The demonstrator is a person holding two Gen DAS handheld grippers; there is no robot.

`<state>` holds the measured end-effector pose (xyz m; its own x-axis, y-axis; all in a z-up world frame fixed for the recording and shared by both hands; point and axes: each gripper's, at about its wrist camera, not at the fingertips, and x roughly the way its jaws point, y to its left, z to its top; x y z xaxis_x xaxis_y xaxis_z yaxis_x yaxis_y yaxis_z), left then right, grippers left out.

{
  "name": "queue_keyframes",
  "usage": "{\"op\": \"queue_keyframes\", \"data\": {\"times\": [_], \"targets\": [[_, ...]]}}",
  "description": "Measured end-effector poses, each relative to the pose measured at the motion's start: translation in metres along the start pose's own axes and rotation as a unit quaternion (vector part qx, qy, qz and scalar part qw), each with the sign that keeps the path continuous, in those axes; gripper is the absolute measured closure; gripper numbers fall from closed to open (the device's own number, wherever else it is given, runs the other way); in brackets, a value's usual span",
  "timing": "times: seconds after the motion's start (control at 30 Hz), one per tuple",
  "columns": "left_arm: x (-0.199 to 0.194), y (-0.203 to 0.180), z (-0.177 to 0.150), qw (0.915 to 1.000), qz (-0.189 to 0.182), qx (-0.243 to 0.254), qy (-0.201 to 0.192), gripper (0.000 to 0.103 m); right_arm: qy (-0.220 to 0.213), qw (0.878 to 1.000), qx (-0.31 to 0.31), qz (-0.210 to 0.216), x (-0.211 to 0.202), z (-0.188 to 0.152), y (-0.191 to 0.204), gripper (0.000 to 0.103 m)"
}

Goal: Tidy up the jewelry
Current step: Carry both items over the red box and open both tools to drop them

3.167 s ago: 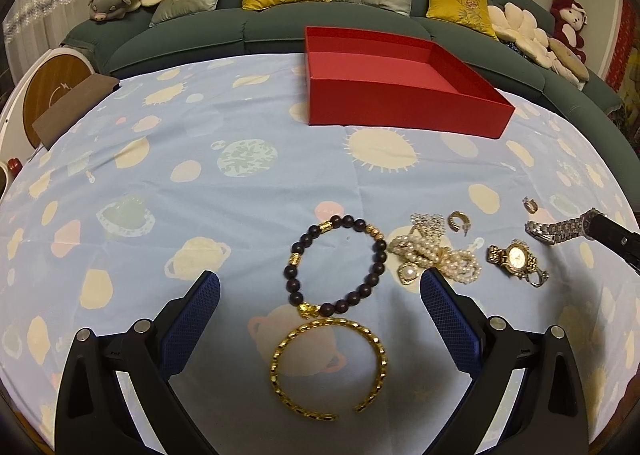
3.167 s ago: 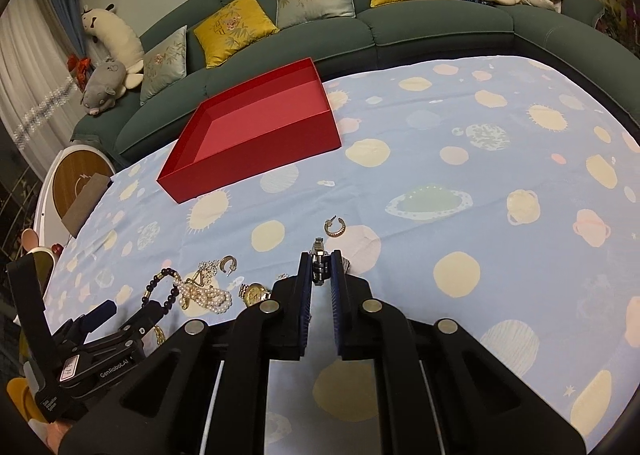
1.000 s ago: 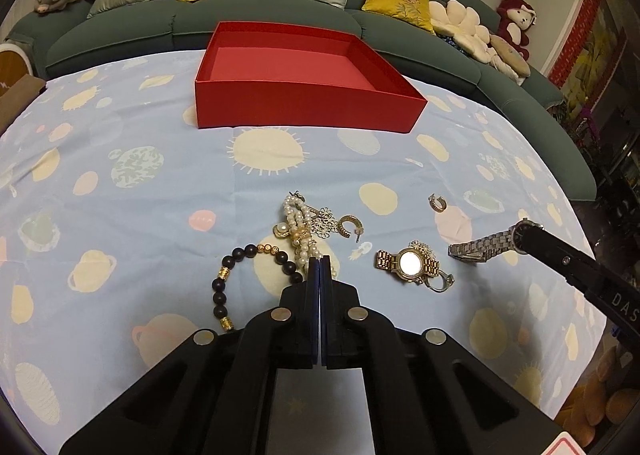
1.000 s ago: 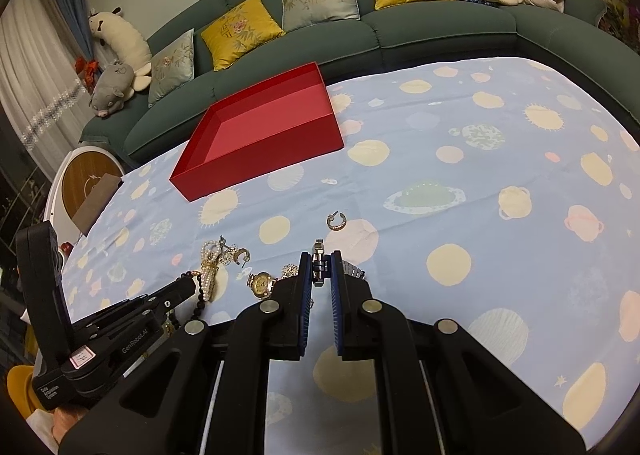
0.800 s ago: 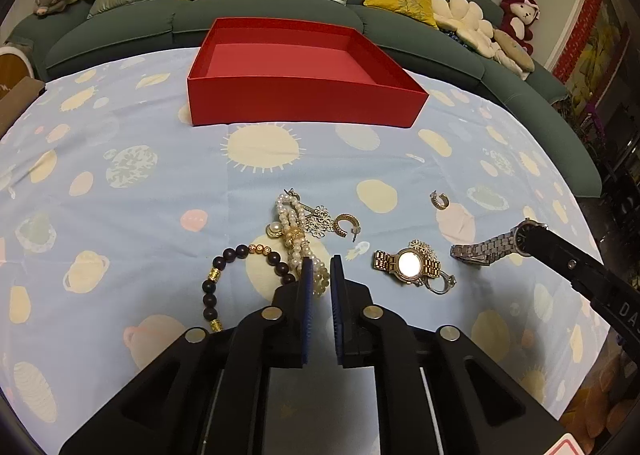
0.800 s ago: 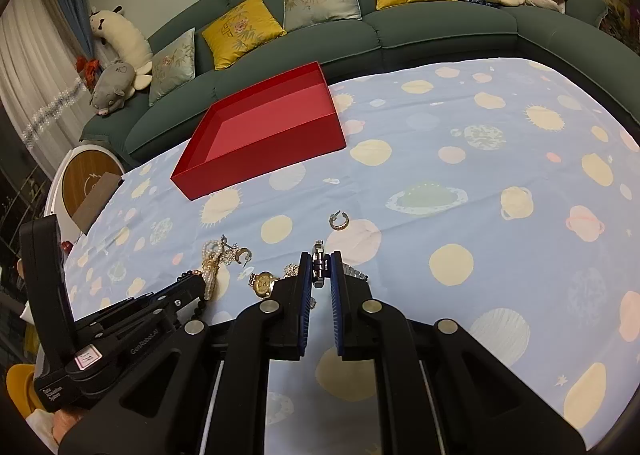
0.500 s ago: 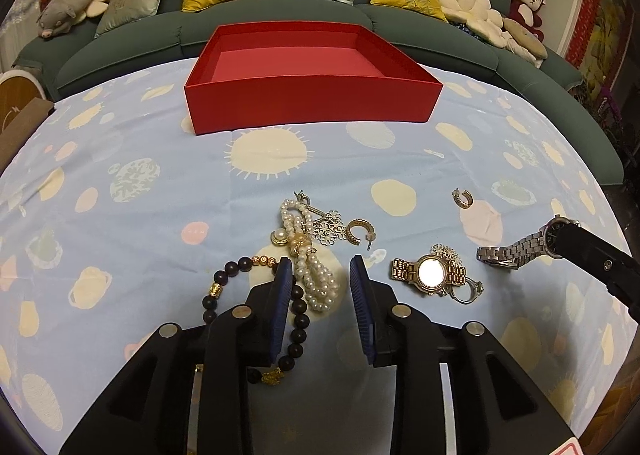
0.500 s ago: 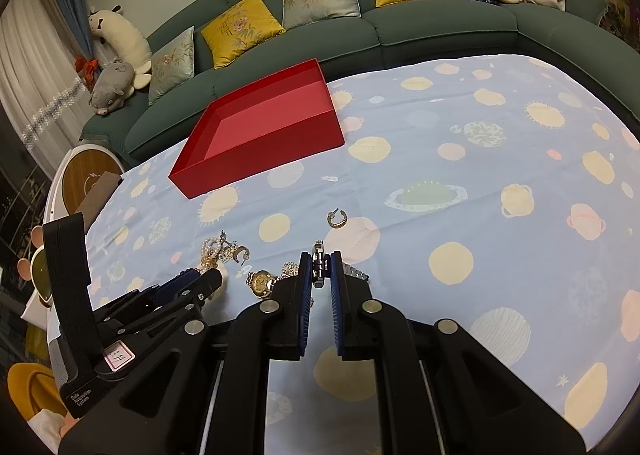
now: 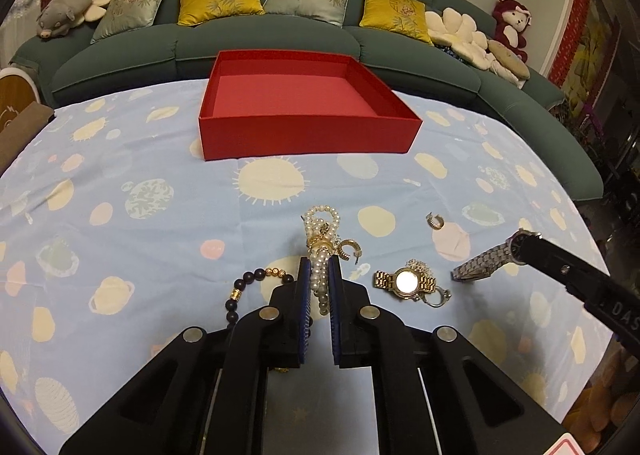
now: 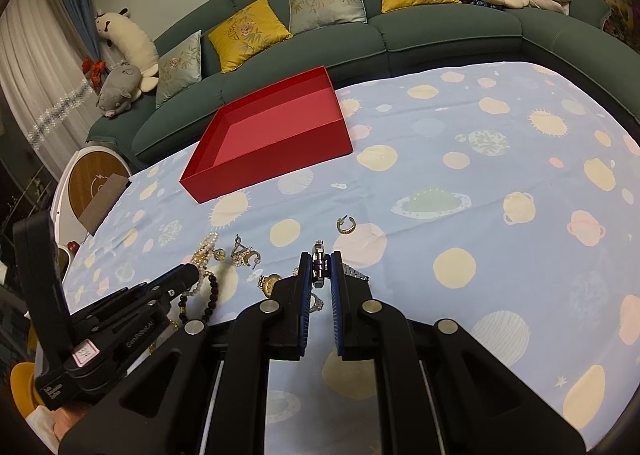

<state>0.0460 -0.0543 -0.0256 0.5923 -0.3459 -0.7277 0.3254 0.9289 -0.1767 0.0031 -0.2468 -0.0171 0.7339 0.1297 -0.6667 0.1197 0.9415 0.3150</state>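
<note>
My left gripper (image 9: 319,275) had just closed on the pearls (image 9: 321,251), a white multi-strand bunch with a gold clasp, lying on the cloth (image 9: 168,231) before the red box (image 9: 304,111). My right gripper (image 10: 320,269) was clamped on the steel watch (image 10: 319,263).

The box (image 9: 308,111) is set on the tabletop (image 9: 120,159), in front of the sofa (image 9: 276,39). Nearer than the box, the pearl bracelet (image 9: 322,239) is found. To the bracelet's left the bead bracelet (image 9: 244,287) is laid, to its right the watch (image 9: 404,281), and beyond the watch an earring (image 9: 435,221).
</note>
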Motion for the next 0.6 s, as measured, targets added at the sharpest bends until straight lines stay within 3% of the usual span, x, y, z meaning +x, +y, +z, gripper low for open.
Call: {"op": "queue_keyframes", "data": {"times": [0.37, 0.6], "targets": [[-0.091, 0.003, 0.058, 0.9968, -0.040, 0.007, -0.068, 0.097, -0.057, 0.997, -0.037, 0.046, -0.049, 0.036, 0.041, 0.094], [-0.103, 0.020, 0.124, 0.9943, -0.039, 0.029, -0.094, 0.097, -0.071, 0.994, -0.042, 0.068, -0.049, 0.089, 0.060, 0.094]]}}
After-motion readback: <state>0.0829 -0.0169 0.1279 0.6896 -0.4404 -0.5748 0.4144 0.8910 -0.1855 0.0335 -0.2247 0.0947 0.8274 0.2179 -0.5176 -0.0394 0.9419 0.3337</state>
